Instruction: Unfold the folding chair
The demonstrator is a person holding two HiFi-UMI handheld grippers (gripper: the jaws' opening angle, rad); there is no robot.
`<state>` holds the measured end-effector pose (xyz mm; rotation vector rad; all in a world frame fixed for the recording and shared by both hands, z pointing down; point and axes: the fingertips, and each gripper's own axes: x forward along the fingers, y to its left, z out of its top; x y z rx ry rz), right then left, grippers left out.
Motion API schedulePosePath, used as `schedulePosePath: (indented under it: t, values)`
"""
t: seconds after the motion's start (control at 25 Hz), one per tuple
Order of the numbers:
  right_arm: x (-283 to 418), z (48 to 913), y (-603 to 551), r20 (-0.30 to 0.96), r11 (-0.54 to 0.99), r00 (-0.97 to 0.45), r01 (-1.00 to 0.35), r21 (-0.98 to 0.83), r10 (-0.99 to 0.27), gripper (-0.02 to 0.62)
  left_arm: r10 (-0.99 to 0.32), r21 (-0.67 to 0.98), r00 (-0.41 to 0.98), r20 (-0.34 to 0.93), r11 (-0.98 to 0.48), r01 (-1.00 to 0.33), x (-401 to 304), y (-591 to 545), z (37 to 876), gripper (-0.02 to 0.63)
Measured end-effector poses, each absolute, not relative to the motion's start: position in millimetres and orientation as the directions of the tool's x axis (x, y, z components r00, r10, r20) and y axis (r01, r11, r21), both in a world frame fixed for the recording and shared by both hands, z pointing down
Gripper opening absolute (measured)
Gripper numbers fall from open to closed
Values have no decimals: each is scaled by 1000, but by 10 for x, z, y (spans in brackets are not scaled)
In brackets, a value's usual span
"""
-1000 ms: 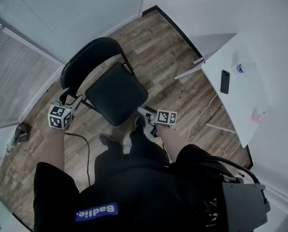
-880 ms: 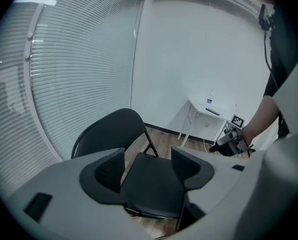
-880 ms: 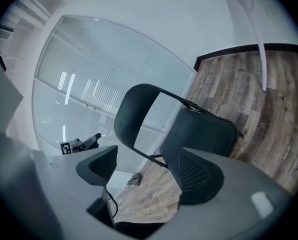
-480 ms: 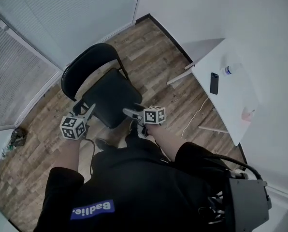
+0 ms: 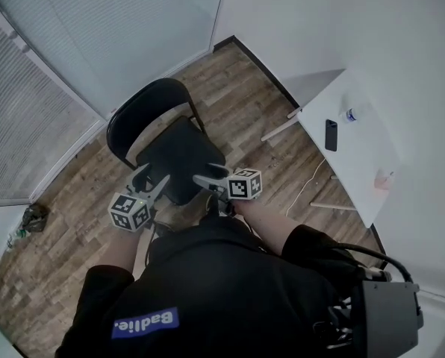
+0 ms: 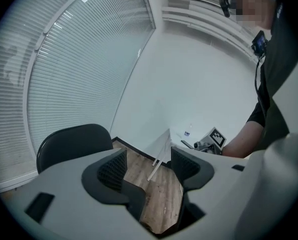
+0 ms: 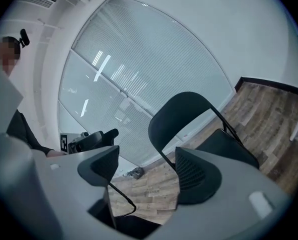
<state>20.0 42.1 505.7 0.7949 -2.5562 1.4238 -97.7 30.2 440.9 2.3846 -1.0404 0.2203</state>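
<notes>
The black folding chair [image 5: 179, 155] stands unfolded on the wood floor, seat level and round backrest [image 5: 144, 110] upright. My left gripper [image 5: 151, 179] hovers over the seat's near edge, open and holding nothing. My right gripper [image 5: 206, 176] hangs beside it at the seat's near right corner; its jaws are wide but closing, with nothing between them. In the left gripper view the open jaws [image 6: 148, 164] frame bare floor, with the backrest [image 6: 71, 141] at left. The right gripper view shows its jaws [image 7: 149, 171] apart, with the chair [image 7: 184, 116] beyond them.
A white table [image 5: 361, 151] at the right carries a phone [image 5: 331, 134], a bottle [image 5: 349, 115] and a pink item [image 5: 383, 179]. A cable [image 5: 305, 186] trails on the floor below it. Blinds line the left wall, with a small bundle [image 5: 32, 218] at their foot.
Both grippers have lifted off the chair's sides and drawn back toward the person's body, coming closer together. The chair stays unfolded.
</notes>
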Motion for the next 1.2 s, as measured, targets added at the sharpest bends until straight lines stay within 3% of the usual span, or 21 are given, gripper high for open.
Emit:
schedulePosePath:
  t: [0.44, 0.68, 1.2]
  values:
    - [-57, 4220, 504, 224, 596, -895, -427, -680, -386, 255, -634, 410, 751, 186, -645, -645, -779, 514, 3666, 267]
    - [-221, 3801, 542, 148, 680, -910, -391, -620, -388, 152, -623, 360, 773, 120, -698, -618, -674, 611, 3285, 137]
    - [-444, 3289, 622, 87, 794, -921, -373, -480, -380, 28, -624, 326, 777, 78, -721, -612, -690, 670, 2979, 6]
